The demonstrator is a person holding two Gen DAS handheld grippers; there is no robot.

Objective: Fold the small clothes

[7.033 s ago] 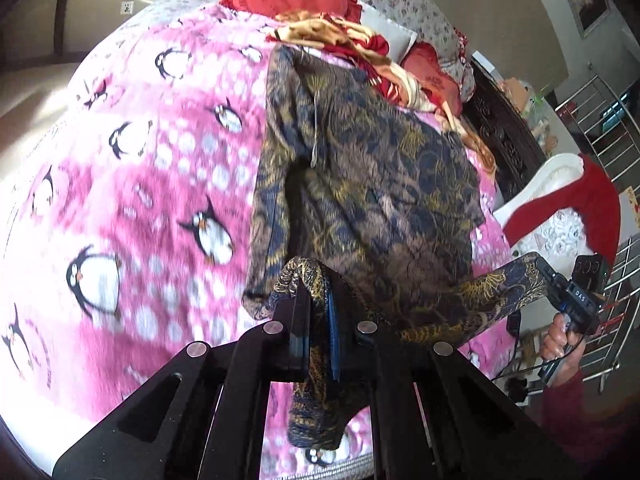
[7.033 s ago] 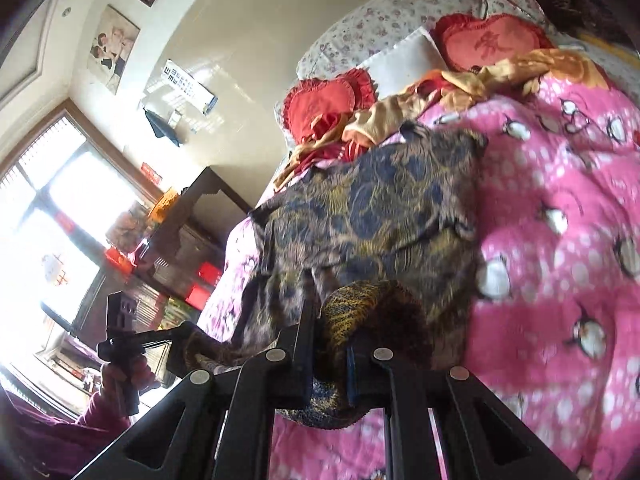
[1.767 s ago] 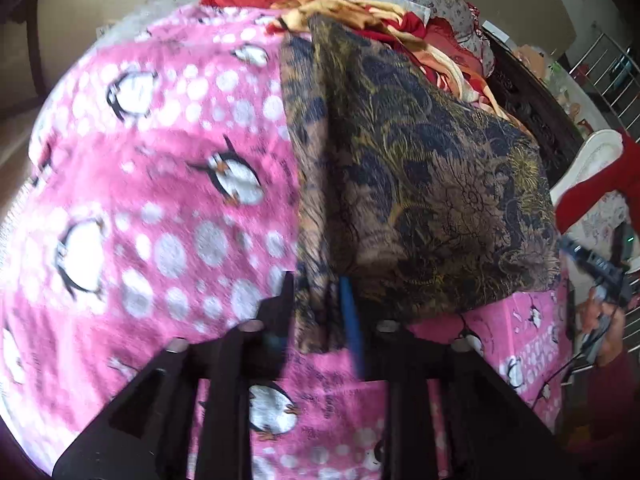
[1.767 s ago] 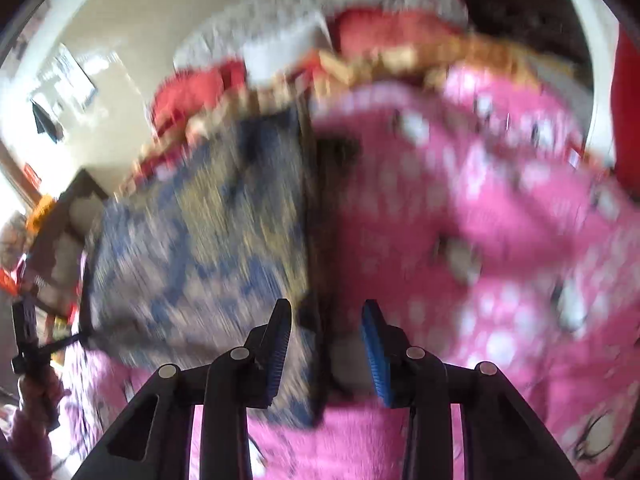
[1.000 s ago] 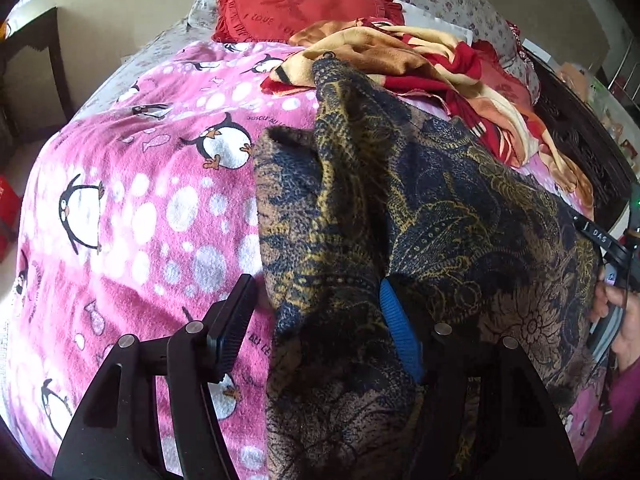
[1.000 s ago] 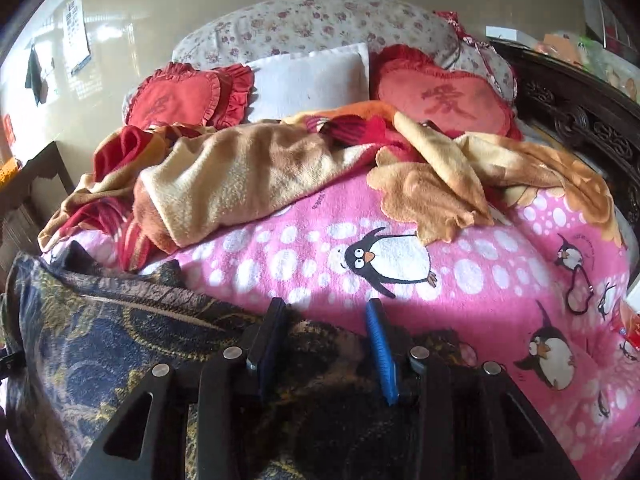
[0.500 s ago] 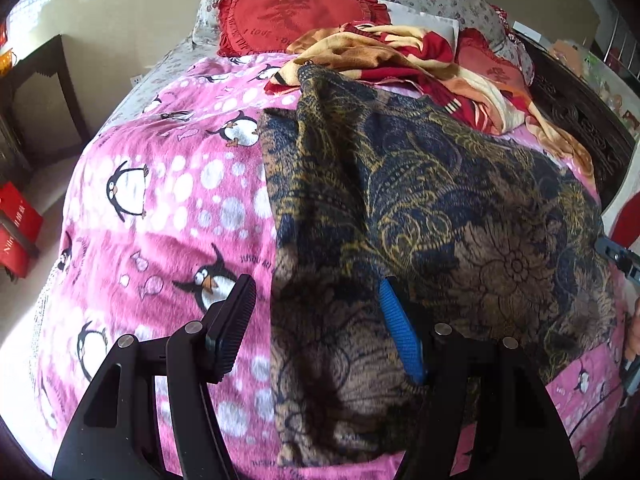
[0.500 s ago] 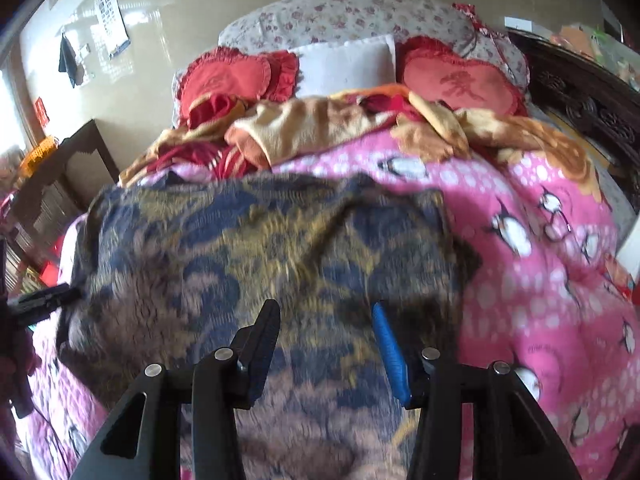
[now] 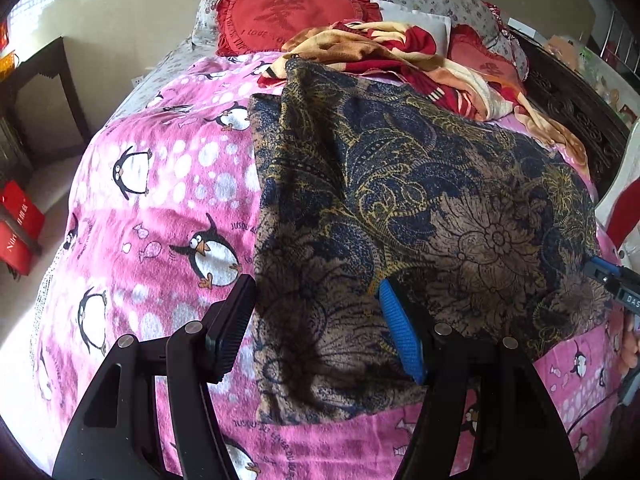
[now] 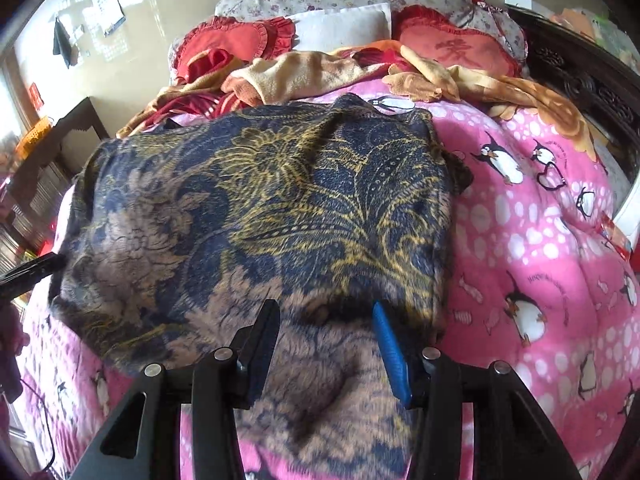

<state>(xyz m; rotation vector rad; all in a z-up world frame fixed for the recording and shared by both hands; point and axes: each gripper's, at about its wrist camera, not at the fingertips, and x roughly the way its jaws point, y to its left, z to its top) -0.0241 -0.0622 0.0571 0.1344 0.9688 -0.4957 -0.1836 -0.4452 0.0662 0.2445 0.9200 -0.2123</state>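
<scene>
One dark blue and gold floral fabric garment [image 9: 400, 184] lies folded flat on the pink penguin-print fleece blanket [image 9: 160, 200] on the bed. Two tongs, left tongs [image 9: 316, 328] and right tongs [image 10: 324, 344], hover released over its near corners, gripping nothing. Its long axis apparently runs side to side, between them.

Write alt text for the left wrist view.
A navy and gold patterned garment lies folded flat on a pink penguin blanket, with the open left gripper above its near edge. Red cushions and a crumpled orange blanket sit behind.
</scene>
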